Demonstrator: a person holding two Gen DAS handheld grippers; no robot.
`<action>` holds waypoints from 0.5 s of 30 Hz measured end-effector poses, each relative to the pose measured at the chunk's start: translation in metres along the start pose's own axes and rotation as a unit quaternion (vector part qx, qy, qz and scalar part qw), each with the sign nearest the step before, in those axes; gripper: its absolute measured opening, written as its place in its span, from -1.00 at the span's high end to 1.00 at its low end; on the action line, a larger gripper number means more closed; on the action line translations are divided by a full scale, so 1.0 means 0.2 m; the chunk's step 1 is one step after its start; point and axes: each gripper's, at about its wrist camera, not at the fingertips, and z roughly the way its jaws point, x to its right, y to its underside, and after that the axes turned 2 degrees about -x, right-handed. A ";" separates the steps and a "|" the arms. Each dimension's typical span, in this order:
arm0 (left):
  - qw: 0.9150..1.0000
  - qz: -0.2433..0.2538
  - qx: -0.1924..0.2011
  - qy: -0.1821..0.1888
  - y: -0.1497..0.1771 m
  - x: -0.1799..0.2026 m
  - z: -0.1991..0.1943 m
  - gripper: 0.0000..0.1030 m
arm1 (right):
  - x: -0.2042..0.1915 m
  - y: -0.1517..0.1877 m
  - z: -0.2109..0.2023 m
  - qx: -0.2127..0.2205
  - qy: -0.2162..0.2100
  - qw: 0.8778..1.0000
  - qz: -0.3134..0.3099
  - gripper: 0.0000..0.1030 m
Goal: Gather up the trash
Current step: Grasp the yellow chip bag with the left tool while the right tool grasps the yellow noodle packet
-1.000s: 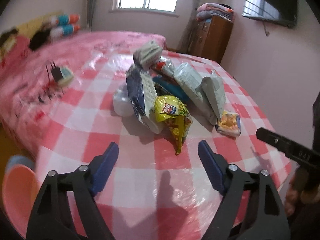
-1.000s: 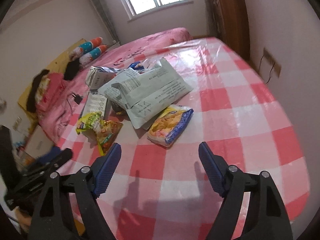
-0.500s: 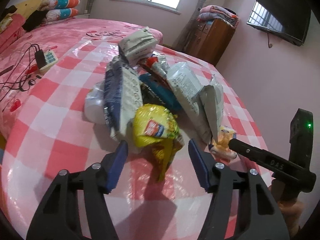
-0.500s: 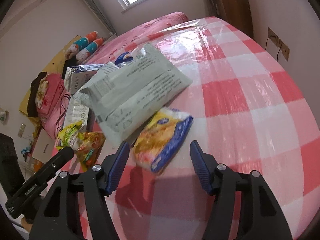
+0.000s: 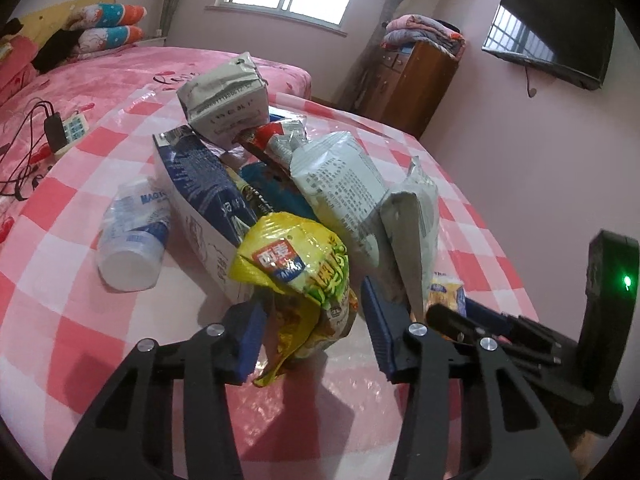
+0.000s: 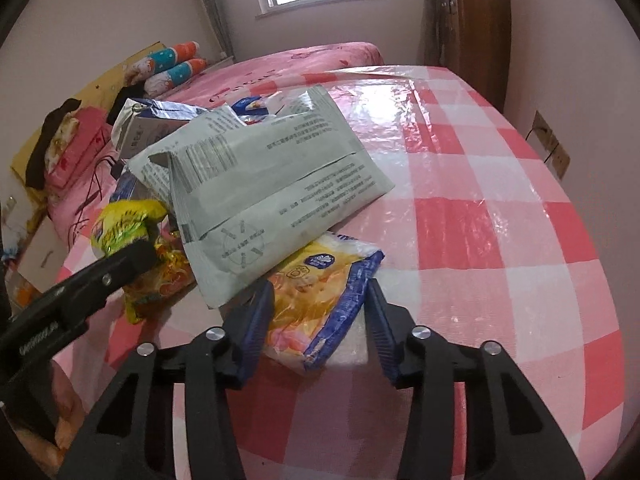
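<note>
**Both hand-held grippers closing on wrappers at the near edge of the trash pile**

- Change since a second ago: both hand-held grippers were wide open and short of the pile; now each has come forward and down, and each straddles a wrapper. Jaws are closing on both sides.
- Left hand-held gripper (image 5: 310,334): the crumpled yellow snack bag (image 5: 296,268) sits between its blue pads. The left pad looks to be touching the bag's lower folds; the right pad stands clear of it. Not a grip yet.
- Right hand-held gripper (image 6: 318,320): the yellow-and-blue packet (image 6: 320,300) lies between its pads, flat on the tabletop (image 6: 480,220). The right pad is near or at the packet's blue edge; I cannot tell if either pad presses. Partly open, nothing secured.
- Where the trash is: one heap on the checked tabletop. Grey mailer bags (image 6: 260,184) overlap the packet's far end; a blue-and-white carton (image 5: 208,208) leans just behind the yellow bag; a clear plastic cup (image 5: 132,236) lies on its side to the left of the carton.
- Reading: approach is over, the pinch is in hand. Collection itself has not started, as nothing is lifted.
- Risk: the mailer resting on the packet may drag along or slide when it comes up. The snack bag is soft and may crush without holding.
</note>
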 end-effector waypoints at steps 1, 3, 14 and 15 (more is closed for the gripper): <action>1.000 0.002 0.000 -0.002 0.00 0.00 0.01 0.06 | 0.00 0.01 0.00 0.001 -0.002 1.000 -0.001 0.16; 1.000 0.003 -0.002 -0.003 -0.01 0.01 0.01 0.06 | 0.01 0.02 0.00 0.004 -0.009 1.000 0.001 0.22; 0.999 -0.040 -0.015 -0.019 0.00 -0.04 -0.02 0.58 | 0.00 0.08 -0.07 0.002 -0.055 0.998 0.019 0.52; 0.999 -0.044 -0.017 -0.015 0.00 -0.05 -0.03 0.59 | 0.01 0.08 -0.08 0.001 -0.059 0.998 0.021 0.53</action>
